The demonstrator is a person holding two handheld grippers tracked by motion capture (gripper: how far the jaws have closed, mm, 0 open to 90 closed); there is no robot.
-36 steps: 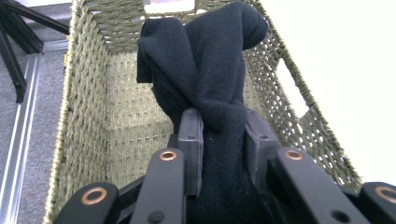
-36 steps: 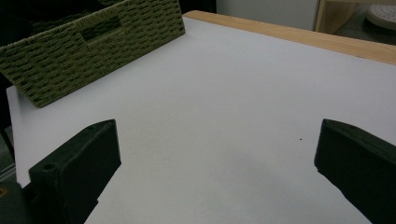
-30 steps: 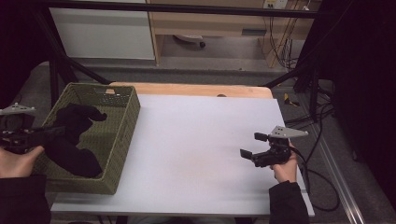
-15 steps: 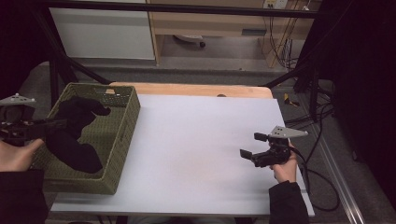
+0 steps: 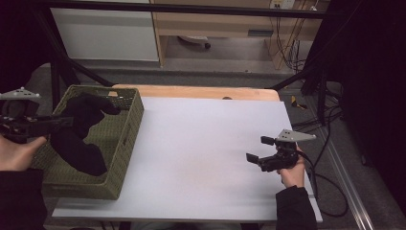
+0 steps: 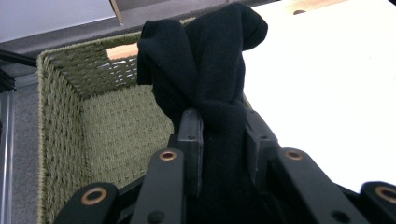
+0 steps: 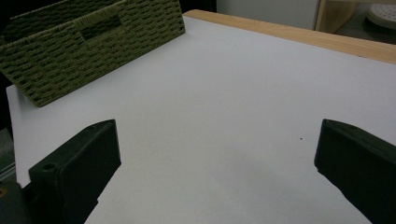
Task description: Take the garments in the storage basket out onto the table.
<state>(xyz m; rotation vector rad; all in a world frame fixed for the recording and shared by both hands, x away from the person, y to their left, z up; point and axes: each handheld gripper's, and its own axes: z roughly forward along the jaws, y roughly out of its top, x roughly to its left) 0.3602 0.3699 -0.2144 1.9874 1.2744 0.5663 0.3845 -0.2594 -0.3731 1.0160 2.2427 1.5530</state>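
Black cloth [image 5: 79,132] hangs bunched over the green woven basket [image 5: 125,143] at the table's [image 5: 206,158] left edge, pinched between the left gripper's [image 5: 64,122] fingers [image 6: 191,140]. Over at the right, the right gripper [image 5: 256,151] hovers above bare table, fingers [image 7: 79,168] spread wide, nothing between them.

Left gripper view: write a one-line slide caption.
Left claw shut on a black cloth, held above the green woven basket.

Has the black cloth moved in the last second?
Yes. The black cloth, clamped in the left gripper, has risen relative to the green woven basket.
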